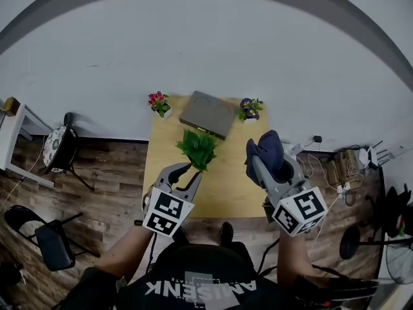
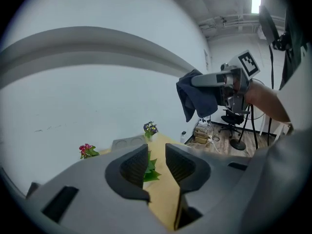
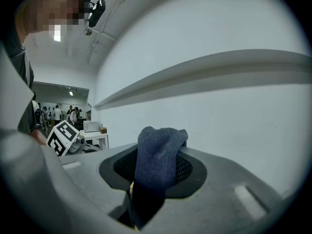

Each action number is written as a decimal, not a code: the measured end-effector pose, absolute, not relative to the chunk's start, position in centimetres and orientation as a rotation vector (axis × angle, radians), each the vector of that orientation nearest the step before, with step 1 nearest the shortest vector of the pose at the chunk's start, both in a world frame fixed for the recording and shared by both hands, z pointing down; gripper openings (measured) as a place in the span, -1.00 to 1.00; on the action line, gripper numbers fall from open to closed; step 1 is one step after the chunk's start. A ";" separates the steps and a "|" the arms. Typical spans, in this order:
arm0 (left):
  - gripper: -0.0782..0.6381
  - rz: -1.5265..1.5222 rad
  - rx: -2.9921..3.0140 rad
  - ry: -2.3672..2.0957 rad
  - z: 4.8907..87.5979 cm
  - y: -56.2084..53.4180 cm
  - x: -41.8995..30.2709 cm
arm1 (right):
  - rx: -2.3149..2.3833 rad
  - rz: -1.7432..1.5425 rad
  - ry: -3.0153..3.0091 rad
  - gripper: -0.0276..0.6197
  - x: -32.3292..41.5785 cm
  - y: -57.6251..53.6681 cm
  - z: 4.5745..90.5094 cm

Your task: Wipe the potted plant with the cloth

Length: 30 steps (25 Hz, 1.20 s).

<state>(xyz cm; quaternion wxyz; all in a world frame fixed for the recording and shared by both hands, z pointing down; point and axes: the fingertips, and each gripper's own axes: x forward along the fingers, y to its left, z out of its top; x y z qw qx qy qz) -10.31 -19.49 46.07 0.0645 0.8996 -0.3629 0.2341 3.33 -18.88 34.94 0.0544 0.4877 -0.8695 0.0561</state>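
A green leafy potted plant (image 1: 197,148) stands near the middle of the wooden table (image 1: 232,186). My left gripper (image 1: 189,171) is just in front of the plant and slightly to its left, jaws open and empty. In the left gripper view the leaves (image 2: 149,168) show through the gap of the left gripper (image 2: 156,161), beyond the pads. My right gripper (image 1: 259,161) is to the right of the plant, raised, and shut on a dark blue cloth (image 1: 270,148). The cloth (image 3: 158,150) bunches up out of the right gripper (image 3: 157,164) and hangs down, hiding the fingertips. The cloth (image 2: 197,99) also shows in the left gripper view.
At the table's back edge stand a red-flowered pot (image 1: 159,103), a purple-flowered pot (image 1: 250,109) and a flat grey slab (image 1: 208,113) between them. A white wall is behind. Chairs (image 1: 58,146) stand on the floor at left; cables and boxes (image 1: 342,168) lie at right.
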 end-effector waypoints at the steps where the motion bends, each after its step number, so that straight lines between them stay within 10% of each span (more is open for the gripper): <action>1: -0.47 0.740 2.706 -1.103 46.7 -19.5 -9.9 | 1.471 0.175 -2.646 -0.52 3.6 -19.1 35.1; 30: -0.43 2.001 2.943 -0.714 65.3 -27.0 -11.8 | 1.417 0.376 -2.568 -0.52 5.8 -20.0 42.0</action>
